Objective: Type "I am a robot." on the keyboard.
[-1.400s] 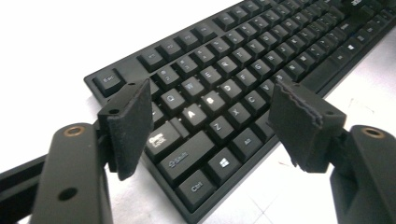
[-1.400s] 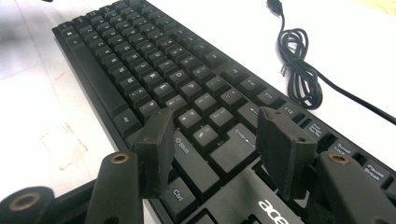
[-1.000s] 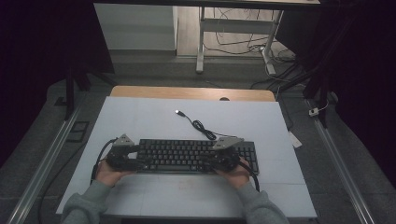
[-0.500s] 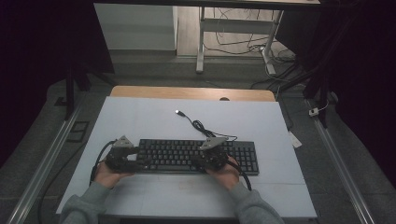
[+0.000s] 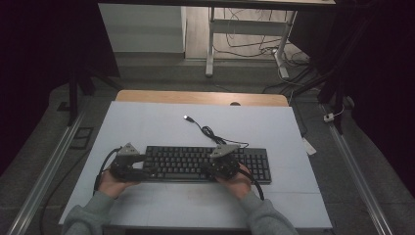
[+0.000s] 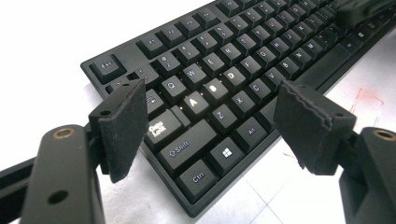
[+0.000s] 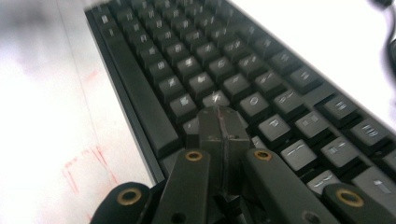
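Black keyboard (image 5: 205, 164) on white table (image 5: 147, 122), near its front edge, two hand-held grippers over it.
Left gripper (image 6: 210, 126): jaws wide apart, straddling the keyboard's left end above Caps Lock and Shift. Right gripper (image 7: 223, 123): jaws pressed together, tip over the keys right of centre. USB cable (image 5: 203, 128) trails toward the table's middle.

keyboard (image 5: 205, 164) on table (image 5: 147, 122), near front edge | cable (image 5: 205, 131) behind keyboard | left hand-held gripper (image 5: 139, 172) at keyboard's left end | right hand-held gripper (image 5: 215, 169) over keyboard's right-centre

Lab/test rig: metal frame rails (image 5: 46, 171), floor cables (image 5: 244, 44), white-topped table (image 5: 147, 122).
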